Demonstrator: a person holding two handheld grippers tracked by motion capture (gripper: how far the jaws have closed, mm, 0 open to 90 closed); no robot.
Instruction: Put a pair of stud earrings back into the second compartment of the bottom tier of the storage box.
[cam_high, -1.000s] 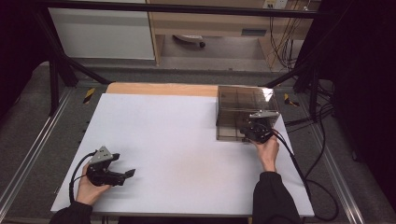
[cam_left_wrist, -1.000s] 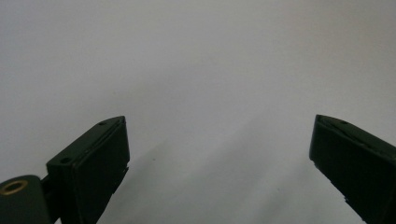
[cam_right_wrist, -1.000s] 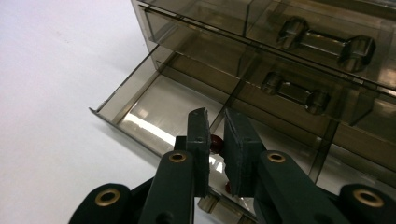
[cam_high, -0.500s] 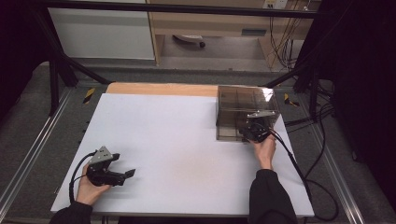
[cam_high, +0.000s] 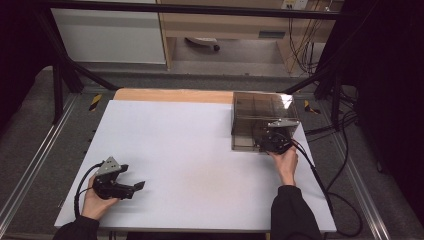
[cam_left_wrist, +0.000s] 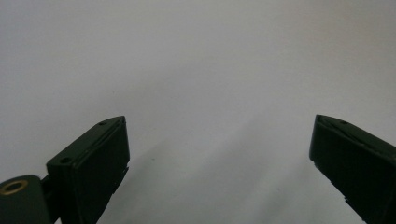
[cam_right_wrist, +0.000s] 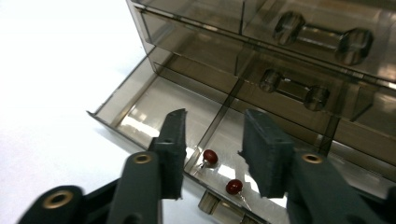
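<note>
- Resting on the white table (cam_high: 200, 150) at its near left, the left gripper (cam_high: 131, 187) keeps the same place as one second ago; its jaws stand wide apart over bare surface, holding nothing.
- One smoky, see-through drawer box (cam_high: 260, 112) stands at the far right of the table, in the same spot as before.
- Compared with one second ago, the right hand (cam_high: 286, 162) has moved a little forward, so the right gripper (cam_right_wrist: 212, 149) is now closer to the box.
- In the right gripper view, the lowest drawer (cam_right_wrist: 140, 105) is pulled out, and the jaws are spread over its divider, gripping nothing.
- Two small red beads (cam_right_wrist: 210, 157) on thin wires lie in the drawer, between the jaws.
- I count three drawer handles (cam_right_wrist: 322, 37) in this view.
</note>
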